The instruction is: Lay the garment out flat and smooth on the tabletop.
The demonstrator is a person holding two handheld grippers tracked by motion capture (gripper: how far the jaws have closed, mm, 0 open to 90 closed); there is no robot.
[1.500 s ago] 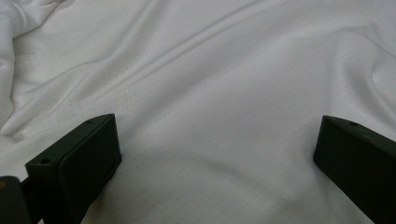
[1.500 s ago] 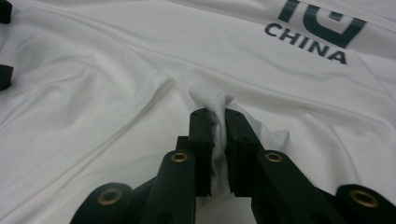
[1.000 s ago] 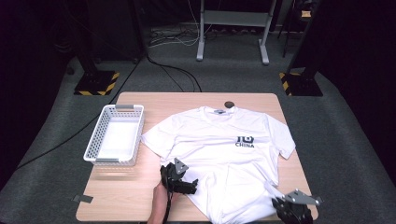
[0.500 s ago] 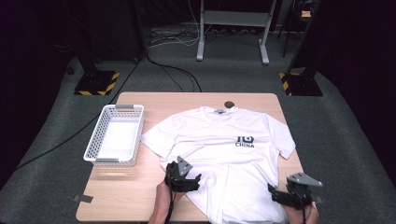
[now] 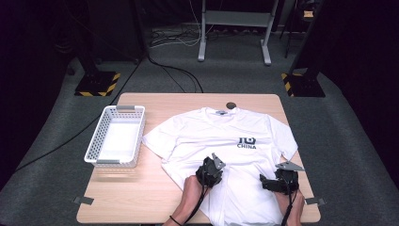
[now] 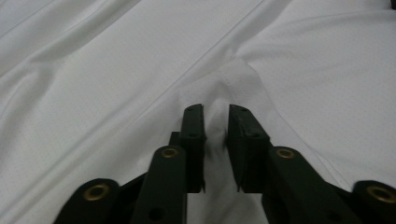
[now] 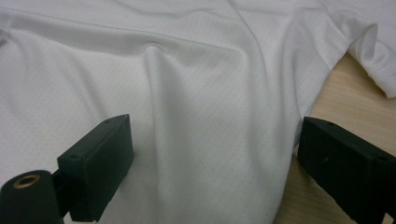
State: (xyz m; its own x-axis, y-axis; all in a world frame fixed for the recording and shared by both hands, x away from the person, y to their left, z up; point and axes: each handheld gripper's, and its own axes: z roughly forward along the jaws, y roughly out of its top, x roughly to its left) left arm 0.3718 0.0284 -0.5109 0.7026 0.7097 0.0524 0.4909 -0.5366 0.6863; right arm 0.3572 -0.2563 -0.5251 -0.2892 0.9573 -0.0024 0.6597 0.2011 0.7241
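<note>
A white T-shirt [image 5: 226,141] with a dark "CHINA" print lies spread face up on the wooden table [image 5: 141,197]. My left gripper [image 5: 210,169] rests on the shirt's lower middle. In the left gripper view it [image 6: 215,119] is shut on a pinched ridge of the white fabric [image 6: 217,100]. My right gripper [image 5: 277,181] sits at the shirt's lower right side. In the right gripper view it [image 7: 212,140] stands wide open over the shirt [image 7: 187,93], its right jaw over bare table [image 7: 336,102] by the shirt's edge, near the sleeve [image 7: 369,46].
An empty white plastic basket [image 5: 116,136] stands on the table's left side. A small dark round object [image 5: 230,105] lies at the far edge above the collar. Bare wood shows at the front left. Stands and cables cover the floor behind.
Both grippers moved forward onto the shirt. The left went right and up to the lower middle; the right came up from the front edge to the shirt's right side.
</note>
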